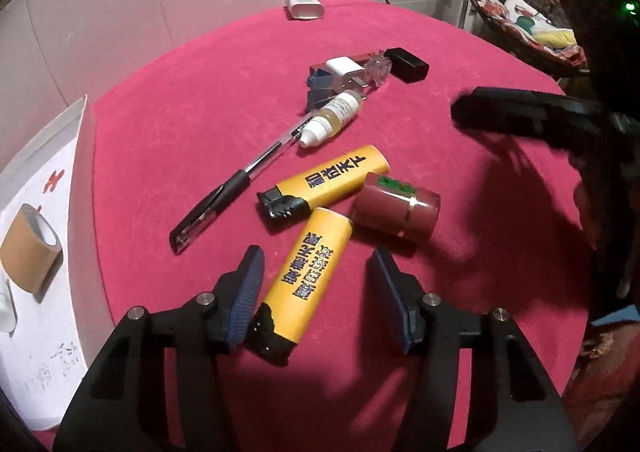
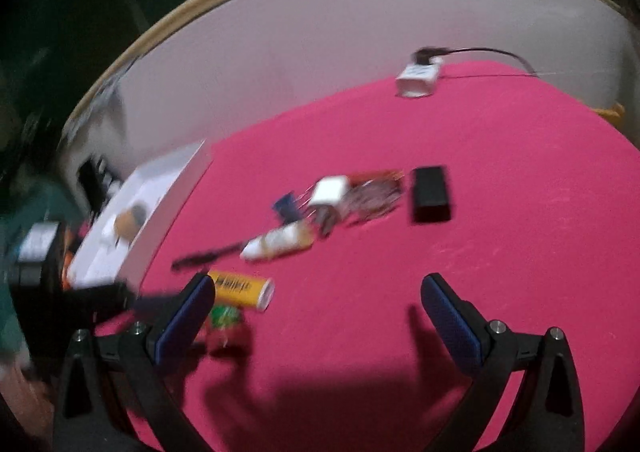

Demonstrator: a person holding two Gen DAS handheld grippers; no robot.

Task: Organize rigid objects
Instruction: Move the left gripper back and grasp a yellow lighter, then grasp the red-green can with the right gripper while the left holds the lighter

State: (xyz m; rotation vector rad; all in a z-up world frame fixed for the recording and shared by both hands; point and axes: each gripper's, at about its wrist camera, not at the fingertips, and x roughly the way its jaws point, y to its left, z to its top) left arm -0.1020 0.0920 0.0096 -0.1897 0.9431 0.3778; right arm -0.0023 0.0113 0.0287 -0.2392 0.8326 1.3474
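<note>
While blur smears the right view, the left gripper (image 1: pixel 316 284) straddles a lighter (image 1: pixel 308 276).
Its ribbed fingers (image 1: pixel 248 292) stand apart, unclamped, on the felt-covered counter (image 1: pixel 440 131); the right gripper (image 2: pixel 320 316) gapes empty.

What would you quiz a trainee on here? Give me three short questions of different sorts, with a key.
1. True or false: the left gripper has the nearer yellow lighter between its fingers.
2. What lies in the white box at the left edge of the left wrist view? A) a tape roll B) a mug C) scissors
3. How many yellow lighters lie on the red cloth?

Key: 1 true; 2 A; 3 two.
</note>
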